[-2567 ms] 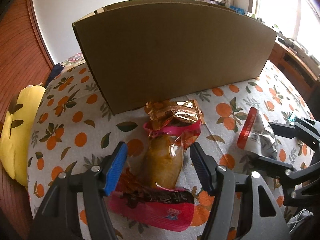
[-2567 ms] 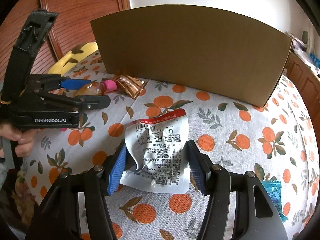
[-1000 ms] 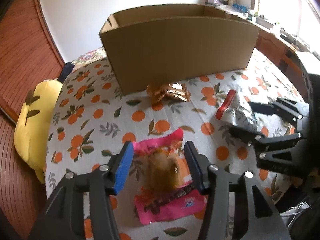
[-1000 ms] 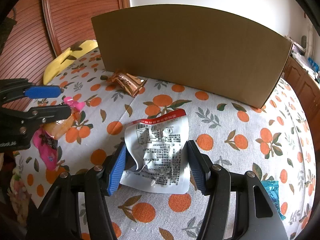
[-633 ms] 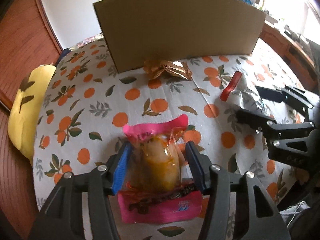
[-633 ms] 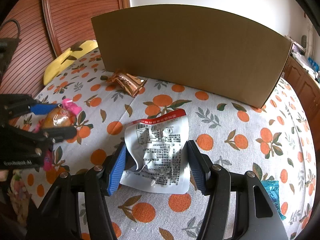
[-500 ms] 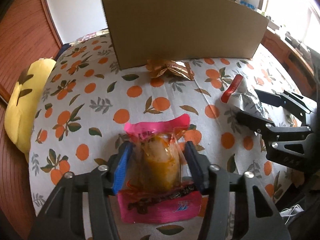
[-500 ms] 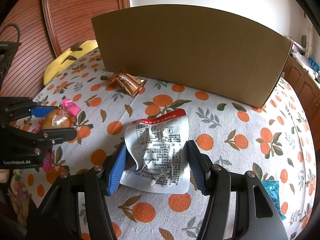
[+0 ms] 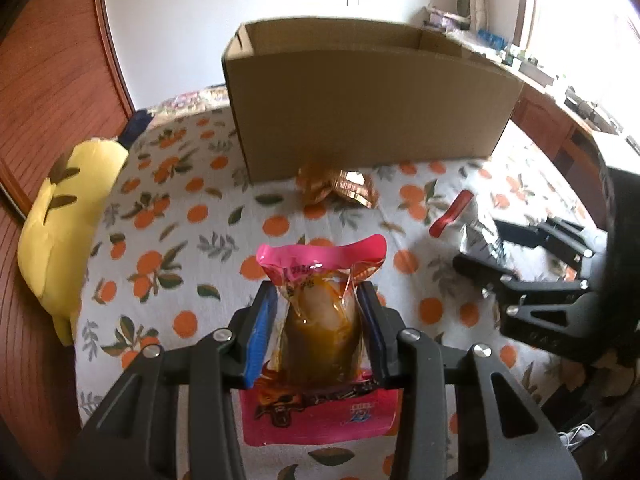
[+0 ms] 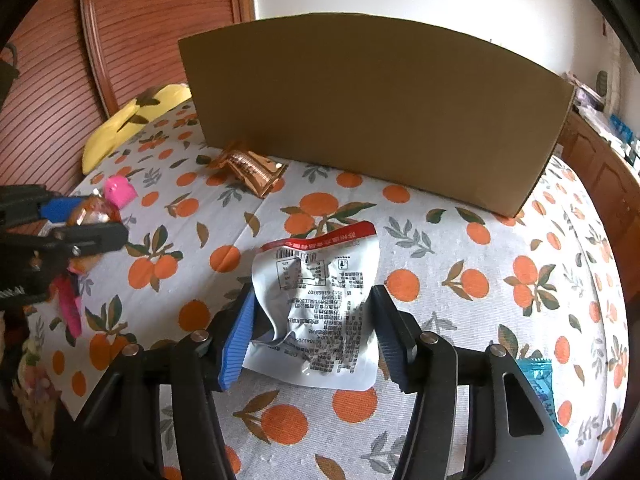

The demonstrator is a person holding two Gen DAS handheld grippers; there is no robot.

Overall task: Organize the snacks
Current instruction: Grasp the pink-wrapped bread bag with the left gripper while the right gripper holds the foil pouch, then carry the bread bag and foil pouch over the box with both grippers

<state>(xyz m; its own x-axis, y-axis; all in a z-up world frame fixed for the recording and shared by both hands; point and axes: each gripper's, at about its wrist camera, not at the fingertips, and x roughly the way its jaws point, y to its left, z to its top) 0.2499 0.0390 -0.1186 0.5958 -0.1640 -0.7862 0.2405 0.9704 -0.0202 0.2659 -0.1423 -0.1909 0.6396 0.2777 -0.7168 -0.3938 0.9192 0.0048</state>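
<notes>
Pick-up step: left gripper (image 9: pixel 318 300), jaws just closing, clamps the pink-topped snack pouch (image 9: pixel 320 320) off the tablecloth (image 9: pixel 180 216); right gripper (image 10: pixel 312 316) brackets the silver packet (image 10: pixel 320 292), grip uncertain; next, carry over the cardboard box (image 9: pixel 360 112) wall.

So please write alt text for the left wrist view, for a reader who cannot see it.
The left gripper pinches a pink-edged snack pouch above an orange-print tablecloth. An open cardboard box stands behind, a gold wrapper at its base.
</notes>
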